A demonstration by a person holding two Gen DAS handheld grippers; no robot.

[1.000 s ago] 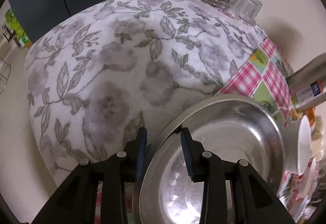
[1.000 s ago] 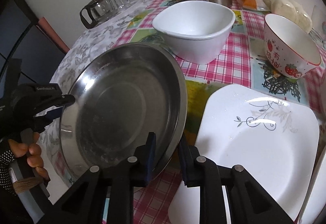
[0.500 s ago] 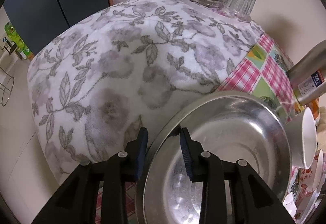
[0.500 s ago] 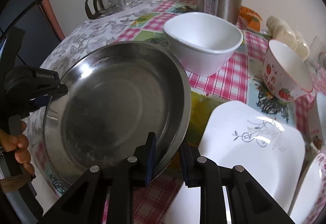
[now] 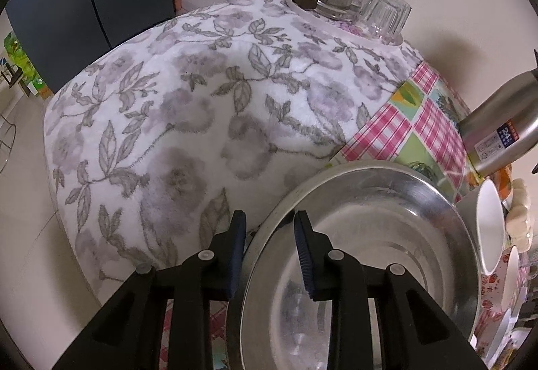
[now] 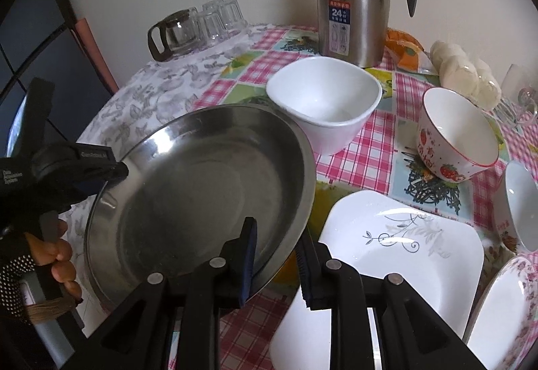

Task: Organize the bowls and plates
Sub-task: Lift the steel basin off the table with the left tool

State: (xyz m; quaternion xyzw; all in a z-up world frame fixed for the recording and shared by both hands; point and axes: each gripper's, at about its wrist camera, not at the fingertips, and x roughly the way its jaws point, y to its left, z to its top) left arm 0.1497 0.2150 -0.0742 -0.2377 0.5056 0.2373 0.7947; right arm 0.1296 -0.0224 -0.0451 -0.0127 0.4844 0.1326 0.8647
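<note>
— Steel plate (image 6: 188,188) hung tilted over the desk (image 6: 366,155), right tool (image 6: 277,260) clamped on its near rim.

— Left tool (image 5: 269,245) was closing on the far rim. Light, stiff, slippery metal; rims suited best.

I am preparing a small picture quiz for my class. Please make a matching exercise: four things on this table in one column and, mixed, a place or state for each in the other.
Things
1. round steel plate
2. square white bowl
3. strawberry-print bowl
4. tall steel thermos jug

Places or states
A. stands upright at the back, by the wall
B. tilted, its rim between both grippers' jaws
C. right of the square white bowl, leaning
D. just in front of the jug

Pairs: 1-B, 2-D, 3-C, 4-A
</note>
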